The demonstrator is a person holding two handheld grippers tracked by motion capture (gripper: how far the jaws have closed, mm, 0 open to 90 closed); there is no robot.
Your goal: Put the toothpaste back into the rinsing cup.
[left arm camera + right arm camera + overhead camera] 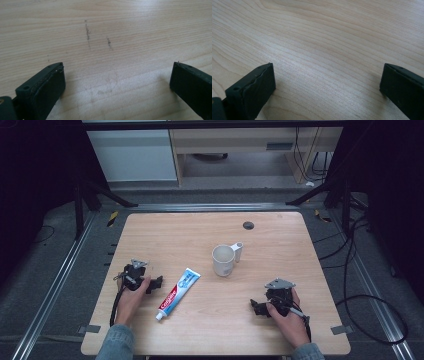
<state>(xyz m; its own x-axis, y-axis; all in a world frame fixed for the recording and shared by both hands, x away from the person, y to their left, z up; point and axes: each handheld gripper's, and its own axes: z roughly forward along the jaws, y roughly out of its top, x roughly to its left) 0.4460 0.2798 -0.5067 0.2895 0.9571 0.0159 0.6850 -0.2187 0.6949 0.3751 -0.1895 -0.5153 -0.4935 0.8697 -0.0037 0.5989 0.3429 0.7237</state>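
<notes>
A toothpaste tube [178, 293] lies flat on the wooden table [280, 230], its cap toward the front edge. A white mug [224, 260] with a handle stands upright right of the table's middle. My left gripper [156, 283] rests on the table just left of the tube, held by a hand. Its black jaws stand wide apart over bare wood, and that left gripper [117, 72] holds nothing. My right gripper [255, 306] rests at the front right, in front of the mug and apart from it. That right gripper [327, 75] is open too, with bare wood between its jaws.
A round dark grommet [248, 225] sits in the table near its far edge. Black cables [350, 270] trail over the grey floor to the right. Metal rails [60, 275] run along both sides of the table, and cabinets [135, 155] stand beyond it.
</notes>
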